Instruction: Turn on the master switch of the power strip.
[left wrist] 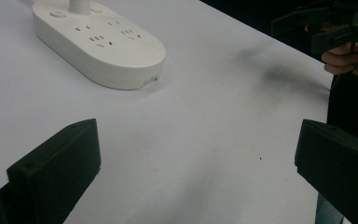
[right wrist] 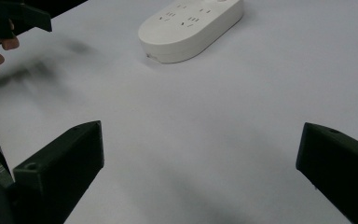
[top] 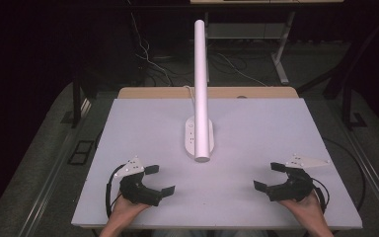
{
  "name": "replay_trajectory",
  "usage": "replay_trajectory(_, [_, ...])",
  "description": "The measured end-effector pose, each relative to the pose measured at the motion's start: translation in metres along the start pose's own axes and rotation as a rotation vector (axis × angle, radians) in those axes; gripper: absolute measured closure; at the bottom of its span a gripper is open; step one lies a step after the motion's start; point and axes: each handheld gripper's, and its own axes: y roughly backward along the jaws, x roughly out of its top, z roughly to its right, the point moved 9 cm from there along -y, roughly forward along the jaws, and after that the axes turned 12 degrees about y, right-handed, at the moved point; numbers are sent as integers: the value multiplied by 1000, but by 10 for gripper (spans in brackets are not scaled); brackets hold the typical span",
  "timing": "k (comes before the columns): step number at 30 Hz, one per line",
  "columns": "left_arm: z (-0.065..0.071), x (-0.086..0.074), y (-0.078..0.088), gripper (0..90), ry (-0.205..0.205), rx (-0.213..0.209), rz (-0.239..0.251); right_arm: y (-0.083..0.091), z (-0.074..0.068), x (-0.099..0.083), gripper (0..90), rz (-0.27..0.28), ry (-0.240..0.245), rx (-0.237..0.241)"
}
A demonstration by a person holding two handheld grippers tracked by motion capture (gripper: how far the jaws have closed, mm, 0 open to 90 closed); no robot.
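Overhead, a pale grey table (top: 256, 133) is sitting in a dark room, with cables lying on the floor beyond its far edge. Near the middle of the surface a white power strip (top: 199, 138) is lying lengthwise, and a white tube (top: 201, 89) is rising over it towards the camera, hiding part of it. Bare surface is stretching to both side edges. Close to the near edge, the left gripper (top: 160, 179) and the right gripper (top: 269, 176) are resting well apart, each with jaws spread wide and gripping nothing, both pointing inward towards the strip.
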Motion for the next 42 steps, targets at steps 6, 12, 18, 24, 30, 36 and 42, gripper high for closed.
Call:
replay_trajectory(6, [0, -1, 0, 0, 0, 3, -5, -1, -2, -1, 2, -2, 3, 13])
replay_trajectory(12, [0, -1, 0, 0, -2, 7, -8, -1, -5, -2, 2, -11, -1, 24])
replay_trajectory(18, [0, -1, 0, 0, 2, 6, -12, -1, -7, -2, 2, -7, 4, 33])
replay_trajectory(24, [2, -2, -1, 0, 8, -4, -26, 0, -8, -3, 2, -12, 1, 40])
replay_trajectory(30, [2, -2, 0, 0, 1, -5, -41, -1, -10, -4, 2, -23, 13, 47])
replay_trajectory(36, [2, 2, 3, 0, 11, -8, -43, -1, -11, -4, 2, -25, 15, 51])
replay_trajectory(42, [2, 7, 6, 0, 20, -8, -45, -2, -12, -5, 2, -31, 22, 56])
